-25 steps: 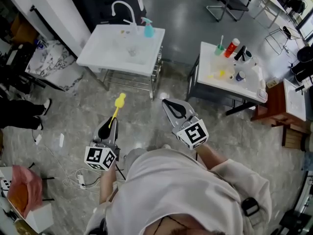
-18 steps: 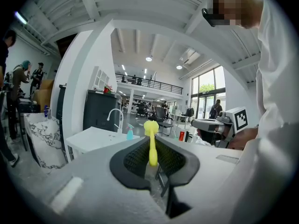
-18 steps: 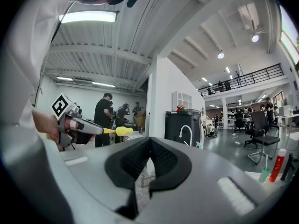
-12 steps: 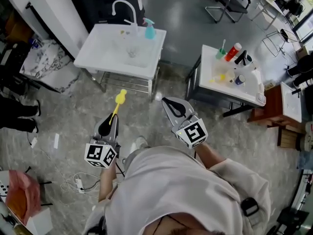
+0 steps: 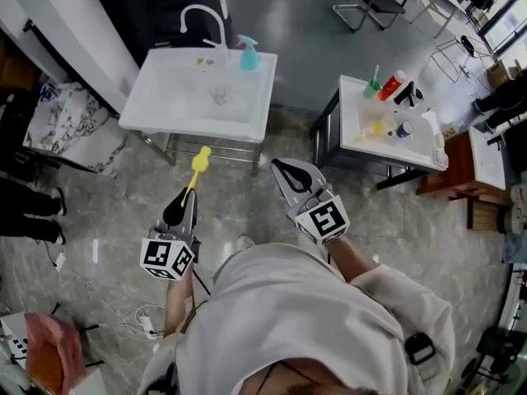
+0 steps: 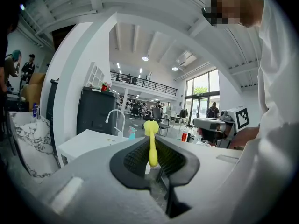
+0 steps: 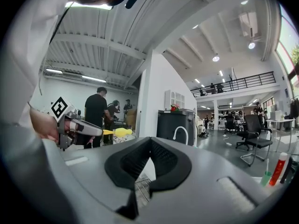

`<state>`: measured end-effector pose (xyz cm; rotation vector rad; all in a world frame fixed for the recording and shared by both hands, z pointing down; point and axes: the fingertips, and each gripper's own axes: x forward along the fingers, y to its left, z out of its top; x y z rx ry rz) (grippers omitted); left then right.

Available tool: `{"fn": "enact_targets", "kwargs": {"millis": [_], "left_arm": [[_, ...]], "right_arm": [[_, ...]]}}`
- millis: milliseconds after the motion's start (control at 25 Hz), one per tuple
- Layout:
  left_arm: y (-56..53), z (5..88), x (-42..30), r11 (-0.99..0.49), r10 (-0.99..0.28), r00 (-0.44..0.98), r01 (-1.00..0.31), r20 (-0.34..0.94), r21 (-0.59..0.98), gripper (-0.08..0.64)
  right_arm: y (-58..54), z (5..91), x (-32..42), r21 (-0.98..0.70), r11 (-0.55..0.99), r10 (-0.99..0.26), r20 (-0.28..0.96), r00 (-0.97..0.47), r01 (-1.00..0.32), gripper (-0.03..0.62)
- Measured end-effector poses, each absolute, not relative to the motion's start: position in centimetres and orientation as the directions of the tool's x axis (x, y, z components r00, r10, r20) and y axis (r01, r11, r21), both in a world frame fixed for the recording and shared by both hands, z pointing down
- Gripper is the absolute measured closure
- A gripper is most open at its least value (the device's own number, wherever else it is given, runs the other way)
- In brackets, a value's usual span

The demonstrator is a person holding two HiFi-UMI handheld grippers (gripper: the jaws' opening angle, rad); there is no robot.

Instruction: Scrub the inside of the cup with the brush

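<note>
Grey polished floor underfoot, white sink table ahead with a curved tap and a teal spray bottle along its far edge. Off to the right, a second white table crowded with small bottles (a red one among them).

Both forearms stretched out from a white-shirted torso, side by side and well apart, aimed toward the sink table. Left hand wrapped round the rear of the left gripper, below the left marker cube; held roughly level. Clamped shut on the brush — yellow handle pinched between the ribbed black pads, yellow head poking out well past the tips, hanging over bare floor short of the sink table.

Right gripper at the end of the right forearm, also level, right marker cube turned up toward the head camera. Jaws fully together, pad pressed to pad, nothing caught between them.

Down in the basin of the sink table, a small clear thing — possibly the cup, though too small to tell. Well apart from both grippers, touched by neither.
</note>
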<state>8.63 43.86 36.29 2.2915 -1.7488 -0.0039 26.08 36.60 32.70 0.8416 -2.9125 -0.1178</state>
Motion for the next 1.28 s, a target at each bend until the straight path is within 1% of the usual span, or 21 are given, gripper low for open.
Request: {"fn": "enact_targets", "kwargs": {"millis": [360,760,960,1280], "left_arm": [[39.4,37.0,7.6,-0.239,-0.946,0.278,-0.946,0.166,0.219,0.520],[30.5,36.6,6.5,-0.178,-0.959,0.216,-0.962,0.182,0.205,0.518],[27.8,36.7,6.2,-0.149,-0.965,0.187,-0.967,0.184,0.205,0.520],[24.5,38.1,2.9,-0.130,-0.962,0.179,-0.965,0.208,0.228,0.520]], "right_arm": [[31.8,33.7,24.7,0.089,0.850,-0.526,0.095,-0.845,-0.519,0.591],[22.0,34.5,22.5,0.057,0.892,-0.453,0.093,-0.887,-0.449,0.591],[18.7,35.4,21.5,0.039,0.908,-0.418,0.104,-0.902,-0.417,0.591],[15.3,37.0,18.0,0.019,0.916,-0.399,0.142,-0.906,-0.401,0.591]]}}
